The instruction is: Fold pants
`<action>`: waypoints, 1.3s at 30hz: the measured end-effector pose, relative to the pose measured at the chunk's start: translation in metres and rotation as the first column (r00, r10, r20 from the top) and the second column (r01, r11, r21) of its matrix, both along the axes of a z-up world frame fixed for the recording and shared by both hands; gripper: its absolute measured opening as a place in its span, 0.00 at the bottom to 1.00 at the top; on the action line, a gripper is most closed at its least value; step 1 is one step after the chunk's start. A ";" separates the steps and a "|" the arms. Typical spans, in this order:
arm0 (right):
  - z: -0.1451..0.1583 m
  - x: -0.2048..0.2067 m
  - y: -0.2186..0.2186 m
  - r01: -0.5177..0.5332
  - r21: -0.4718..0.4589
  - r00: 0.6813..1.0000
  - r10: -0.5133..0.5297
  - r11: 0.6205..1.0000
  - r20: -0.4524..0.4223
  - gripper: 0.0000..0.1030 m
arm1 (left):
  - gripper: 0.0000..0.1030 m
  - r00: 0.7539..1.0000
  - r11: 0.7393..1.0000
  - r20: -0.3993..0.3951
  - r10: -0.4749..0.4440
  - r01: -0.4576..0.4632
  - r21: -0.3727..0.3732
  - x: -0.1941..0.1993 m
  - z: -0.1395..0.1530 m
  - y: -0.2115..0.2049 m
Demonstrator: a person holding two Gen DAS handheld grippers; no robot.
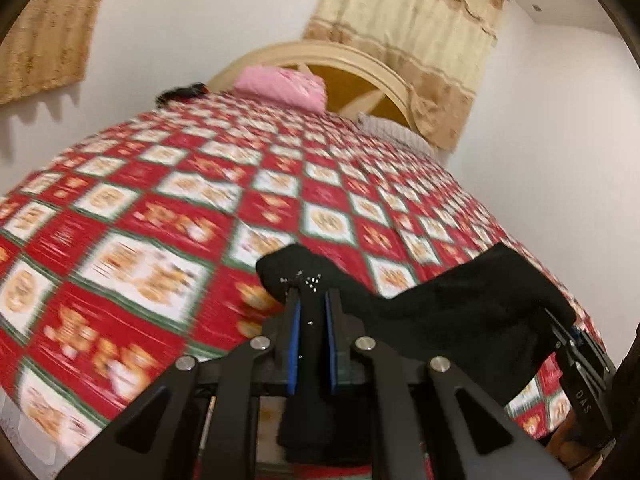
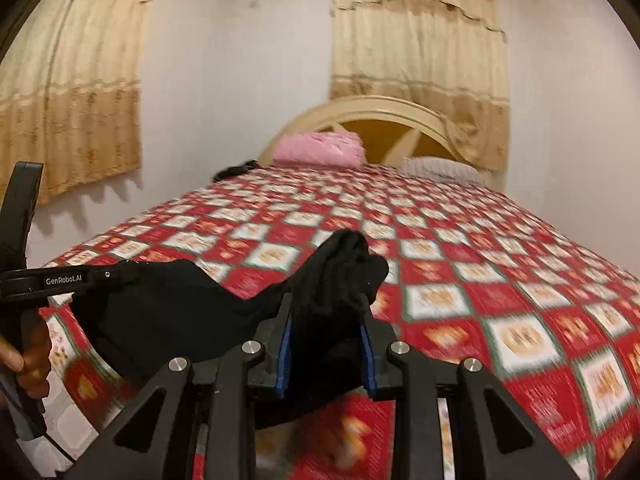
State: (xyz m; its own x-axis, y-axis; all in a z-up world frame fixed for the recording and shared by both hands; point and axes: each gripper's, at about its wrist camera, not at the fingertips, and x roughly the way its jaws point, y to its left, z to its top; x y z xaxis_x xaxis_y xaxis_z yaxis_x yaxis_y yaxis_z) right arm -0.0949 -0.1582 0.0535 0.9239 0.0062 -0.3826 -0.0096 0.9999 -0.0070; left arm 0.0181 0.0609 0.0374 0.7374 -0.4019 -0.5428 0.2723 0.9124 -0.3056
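Checkered bedspread [image 1: 168, 208] lies under black pants [image 1: 460, 312] clamped by both tools.

Black pants [image 1: 440, 312]; red-white checked bedspread [image 1: 200, 208]; pink pillow [image 1: 280, 84].

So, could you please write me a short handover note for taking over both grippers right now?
Left gripper: shut on one end of the black pants.
Right gripper: shut on a thicker bunch of the same pants, fingers pressing the cloth.
Pants: stretched between the two grippers, held above the near part of the red checked bedspread, sagging in the middle.
Done: both ends gripped.
Left: probably lay the pants flat on the bedspread, then fold them; no fold is visible yet.
Far end of the bed: a pink pillow, well clear.
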 end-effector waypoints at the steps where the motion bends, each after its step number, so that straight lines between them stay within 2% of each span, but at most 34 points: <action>1: 0.001 0.007 0.006 -0.016 0.004 1.000 0.016 1.000 0.003 0.27 | 0.11 1.000 1.000 0.008 0.023 -0.023 0.009 0.004 0.004 0.009; 3: 0.005 0.024 0.018 -0.060 0.017 0.998 0.060 0.998 0.011 0.27 | 0.11 0.998 0.998 0.022 0.056 -0.056 0.027 0.014 0.009 0.024; 6: 0.014 0.053 0.044 -0.124 0.011 0.992 0.123 0.992 0.039 0.26 | 0.07 0.987 0.989 0.104 0.123 -0.131 0.073 0.026 0.024 0.045; 8: 0.021 0.068 0.060 -0.159 0.003 0.985 0.158 0.987 0.067 0.25 | 0.07 0.979 0.985 0.137 0.152 -0.162 0.064 0.038 0.036 0.064; 12: 0.032 0.087 0.082 -0.186 -0.028 0.978 0.188 0.982 0.090 0.25 | 0.07 0.972 0.977 0.117 0.202 -0.209 0.050 0.052 0.047 0.093; 15: 0.032 0.079 0.076 -0.181 -0.042 0.979 0.184 0.983 0.083 0.24 | 0.09 0.987 0.987 0.050 0.152 -0.154 0.047 0.049 0.036 0.100; 17: 0.026 0.065 0.066 -0.163 -0.048 0.984 0.166 0.985 0.060 0.24 | 0.15 0.996 0.997 -0.051 0.067 -0.065 0.030 0.047 0.013 0.095; 19: 0.018 0.050 0.050 -0.131 -0.026 0.991 0.131 0.991 0.028 0.24 | 0.35 0.990 1.000 -0.138 0.004 -0.003 0.012 0.045 -0.008 0.087; 20: 0.013 0.042 0.044 -0.115 -0.021 0.993 0.115 0.993 0.014 0.24 | 0.40 0.984 0.999 -0.177 -0.034 0.033 -0.005 0.042 -0.021 0.081; 21: 0.008 0.035 0.040 -0.102 -0.025 0.995 0.102 0.994 0.003 0.24 | 0.48 0.979 0.998 -0.195 -0.065 0.062 -0.022 0.039 -0.028 0.076; 24: -0.012 0.015 0.033 -0.068 -0.092 0.997 0.065 0.993 -0.035 0.23 | 0.60 0.958 0.989 -0.246 -0.148 0.137 -0.062 0.031 -0.047 0.060; 25: -0.021 0.009 0.030 -0.057 -0.109 0.997 0.051 0.992 -0.055 0.22 | 0.66 0.953 0.989 -0.265 -0.148 0.134 -0.068 0.030 -0.053 0.057; 27: -0.035 0.005 0.024 -0.039 -0.102 0.996 0.030 0.994 -0.090 0.20 | 0.70 0.942 0.989 -0.304 -0.144 0.124 -0.083 0.031 -0.062 0.051; 29: -0.050 0.003 0.016 -0.014 -0.074 0.993 0.005 0.997 -0.121 0.17 | 0.70 0.922 0.990 -0.362 -0.136 0.112 -0.088 0.036 -0.072 0.049; 33: -0.066 0.003 0.001 0.023 0.011 0.988 -0.021 1.000 -0.151 0.17 | 0.71 0.925 0.992 -0.362 -0.114 0.090 -0.083 0.037 -0.072 0.042; 34: -0.068 0.003 0.000 0.028 0.027 0.988 -0.024 0.999 -0.152 0.17 | 0.60 0.924 0.991 -0.363 -0.121 0.090 -0.102 0.037 -0.072 0.041; 36: -0.069 0.003 -0.001 0.030 0.033 0.989 -0.025 0.999 -0.149 0.17 | 0.26 0.901 0.977 -0.391 -0.187 0.131 -0.166 0.041 -0.075 0.033; 39: -0.069 0.001 -0.001 0.033 0.046 0.989 -0.026 0.998 -0.143 0.17 | 0.23 0.904 0.976 -0.389 -0.176 0.110 -0.186 0.040 -0.074 0.035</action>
State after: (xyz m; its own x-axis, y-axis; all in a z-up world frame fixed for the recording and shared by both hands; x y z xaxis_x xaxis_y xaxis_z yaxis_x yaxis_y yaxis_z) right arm -0.0942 -0.1594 -0.0150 0.8601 0.0013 -0.5101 0.0224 0.9989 0.0403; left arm 0.0580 0.0956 -0.0371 0.3990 -0.5904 -0.7016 0.2203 0.8044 -0.5517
